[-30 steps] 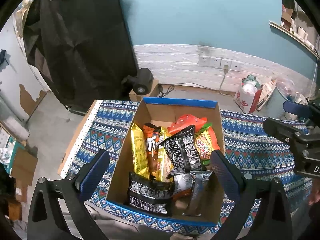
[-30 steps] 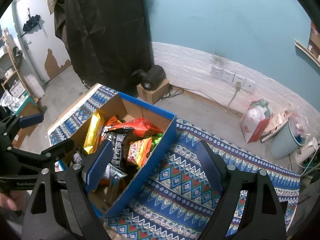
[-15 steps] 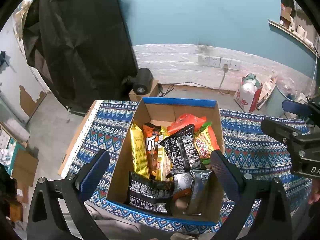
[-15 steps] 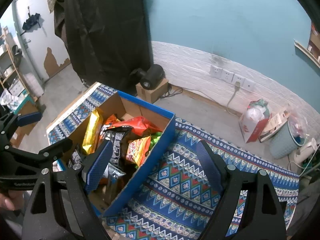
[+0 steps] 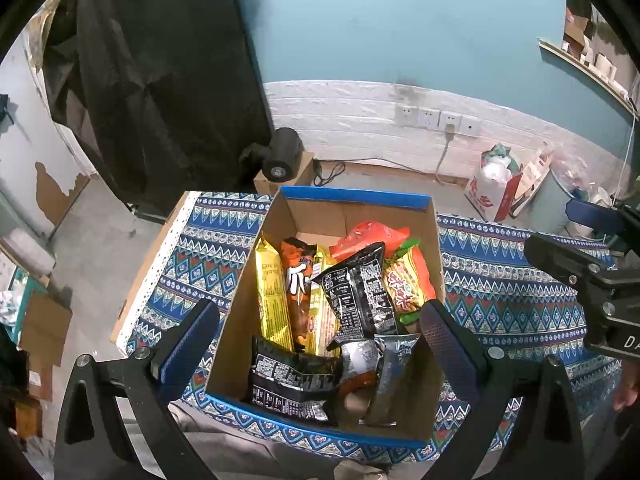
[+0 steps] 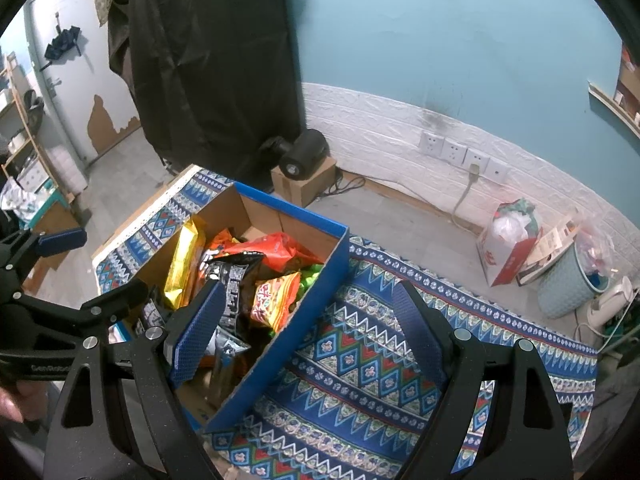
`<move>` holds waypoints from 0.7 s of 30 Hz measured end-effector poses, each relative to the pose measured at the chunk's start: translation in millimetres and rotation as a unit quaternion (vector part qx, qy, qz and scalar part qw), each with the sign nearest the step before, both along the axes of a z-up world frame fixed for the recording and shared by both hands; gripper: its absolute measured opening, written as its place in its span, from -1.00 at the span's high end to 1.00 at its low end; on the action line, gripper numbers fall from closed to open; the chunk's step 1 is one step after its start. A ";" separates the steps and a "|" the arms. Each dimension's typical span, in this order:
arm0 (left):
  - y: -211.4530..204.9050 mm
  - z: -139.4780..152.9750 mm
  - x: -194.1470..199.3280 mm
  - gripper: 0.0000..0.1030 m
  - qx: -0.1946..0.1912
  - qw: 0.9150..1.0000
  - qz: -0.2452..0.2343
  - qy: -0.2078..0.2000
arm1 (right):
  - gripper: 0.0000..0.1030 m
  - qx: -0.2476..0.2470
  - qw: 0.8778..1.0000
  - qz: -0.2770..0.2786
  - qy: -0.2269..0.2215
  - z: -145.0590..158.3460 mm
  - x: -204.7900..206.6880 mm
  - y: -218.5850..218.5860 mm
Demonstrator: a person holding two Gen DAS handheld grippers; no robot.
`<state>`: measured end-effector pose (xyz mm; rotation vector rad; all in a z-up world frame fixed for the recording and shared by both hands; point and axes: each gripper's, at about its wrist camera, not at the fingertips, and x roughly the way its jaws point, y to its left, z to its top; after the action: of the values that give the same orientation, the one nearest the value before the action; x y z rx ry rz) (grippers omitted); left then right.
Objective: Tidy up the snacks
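A blue-edged cardboard box (image 5: 356, 197) stands on a table with a patterned blue cloth (image 5: 504, 276). It holds several snack packs: a yellow pack (image 5: 272, 300), an orange pack (image 5: 298, 280), a black pack (image 5: 358, 296), a red bag (image 5: 370, 234) and an orange-green pack (image 5: 408, 284). My left gripper (image 5: 316, 344) is open and empty, above the box's near end. My right gripper (image 6: 308, 328) is open and empty, above the box's right wall (image 6: 296, 320) and the cloth (image 6: 360, 360). The right gripper also shows at the right edge of the left wrist view (image 5: 592, 248).
A black roll on a small carton (image 5: 282, 160) sits on the floor behind the table. A red-white bag (image 5: 496, 188) and a pale bin (image 6: 568, 280) stand by the wall at right. A black sheet (image 5: 168, 80) hangs at left. Wall sockets (image 5: 436, 118) sit behind.
Almost nothing changed. The right wrist view has shifted slightly, so the box sits a little further left in it. Both grippers stay open.
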<state>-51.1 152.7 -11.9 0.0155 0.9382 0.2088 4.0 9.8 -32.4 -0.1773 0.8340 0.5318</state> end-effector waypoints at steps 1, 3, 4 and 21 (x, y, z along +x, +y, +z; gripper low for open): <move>0.0 0.0 0.0 -0.97 0.000 1.000 0.000 0.000 | -0.64 0.000 1.000 0.000 0.000 -0.2 0.2 -0.7; 0.1 -0.1 0.1 -0.97 -0.001 1.000 0.000 0.000 | -0.64 0.000 1.000 0.000 0.000 0.0 -0.2 0.1; 0.1 -0.3 0.3 -0.97 -0.001 1.000 0.000 0.001 | -0.64 0.000 1.000 0.000 0.000 0.1 -0.3 0.2; 1.3 -1.5 0.5 -0.97 -0.005 1.000 0.004 0.006 | -0.64 0.000 1.000 0.000 0.000 0.5 -0.3 0.7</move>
<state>-50.6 154.0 -13.5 0.0047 0.9509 0.2114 3.7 10.5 -31.9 -0.1776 0.8346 0.5317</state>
